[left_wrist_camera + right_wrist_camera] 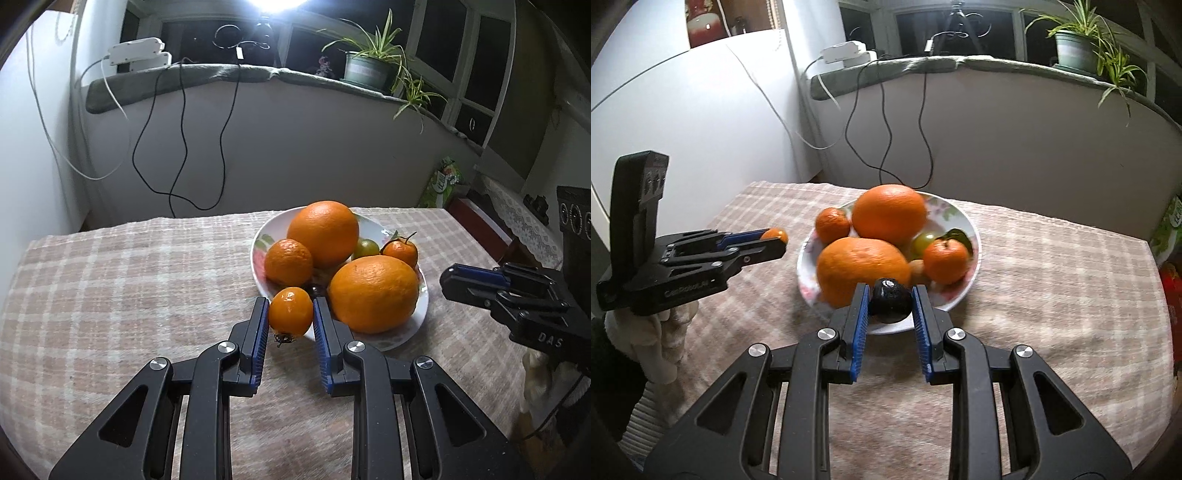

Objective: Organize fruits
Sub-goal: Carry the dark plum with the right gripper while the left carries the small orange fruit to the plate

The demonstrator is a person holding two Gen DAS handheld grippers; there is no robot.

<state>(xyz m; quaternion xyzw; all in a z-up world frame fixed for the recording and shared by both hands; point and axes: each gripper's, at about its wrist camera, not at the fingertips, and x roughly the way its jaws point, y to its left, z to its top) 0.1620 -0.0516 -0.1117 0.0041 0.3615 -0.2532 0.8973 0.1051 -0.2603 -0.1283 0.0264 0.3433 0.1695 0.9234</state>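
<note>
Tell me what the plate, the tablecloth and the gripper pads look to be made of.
Plate: probably glazed ceramic; white, glossy rim with a printed floral pattern.
Tablecloth: woven fabric, matte, with a fuzzy pink and cream check; possibly cotton or wool.
Gripper pads: blue, ribbed, likely rubber or soft plastic, set in black fingers that look like matte hard plastic.

Night outside, and the windows (436, 44) are black behind white frames. A harsh lamp (275, 3) glares from the top of the left view. Along the sill (221, 72) runs a grey mat, carrying a white power strip (138, 51) and a potted spider plant (365, 62). Black cables (181, 147) dangle down the pale wall (295, 147). Below, a table under checked beige cloth (129, 277).
</note>
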